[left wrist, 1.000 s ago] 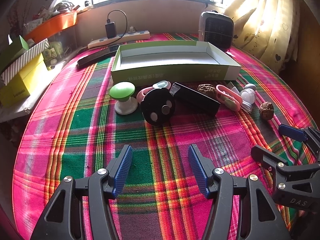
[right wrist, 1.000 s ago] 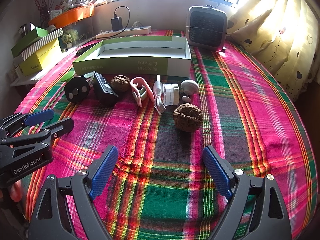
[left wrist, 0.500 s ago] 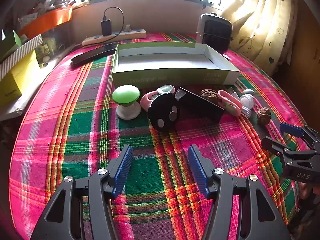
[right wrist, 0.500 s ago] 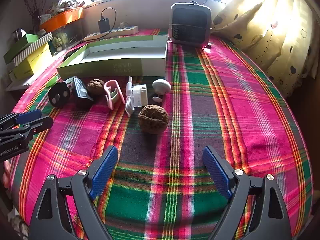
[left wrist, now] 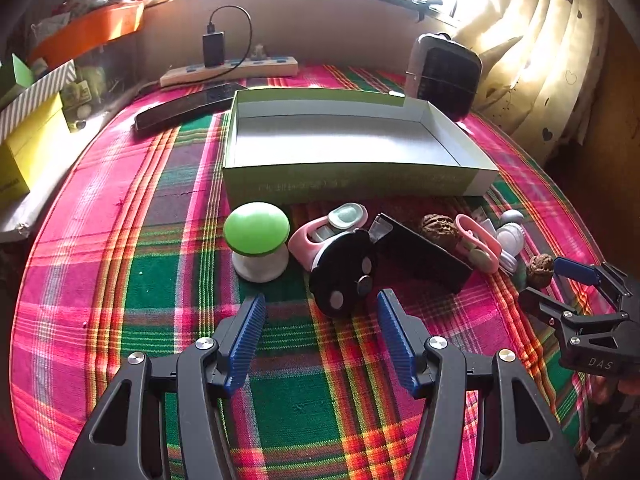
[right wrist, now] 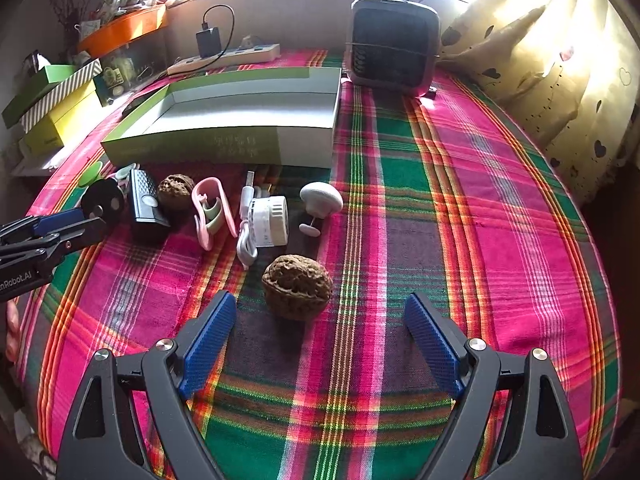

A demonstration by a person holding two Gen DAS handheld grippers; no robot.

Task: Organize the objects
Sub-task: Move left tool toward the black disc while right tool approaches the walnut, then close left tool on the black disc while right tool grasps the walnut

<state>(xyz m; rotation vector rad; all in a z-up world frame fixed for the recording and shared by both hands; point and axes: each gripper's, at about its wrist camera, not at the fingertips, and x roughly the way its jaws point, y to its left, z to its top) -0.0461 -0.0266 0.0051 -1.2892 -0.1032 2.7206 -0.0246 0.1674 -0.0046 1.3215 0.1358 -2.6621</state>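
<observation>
left wrist view: the left claw (left wrist: 320,332) hangs released over the plaid bench (left wrist: 132,280), its 2 blue pads (left wrist: 248,332) just short of a black round disc (left wrist: 344,274) leaning among the clutter, with a green-capped mushroom toy (left wrist: 258,240) at left and the empty green box (left wrist: 340,148) beyond. a clean pick probably means centring the disc between the pads before closing, clear of the pink clip (left wrist: 316,236) touching it.

right wrist view: the right claw (right wrist: 316,334) is spread wide, a large walnut (right wrist: 297,286) on the bench just ahead of its tips. coming down level and straddling the nut evenly should keep it from rolling; the box (right wrist: 224,148) waits far left.
</observation>
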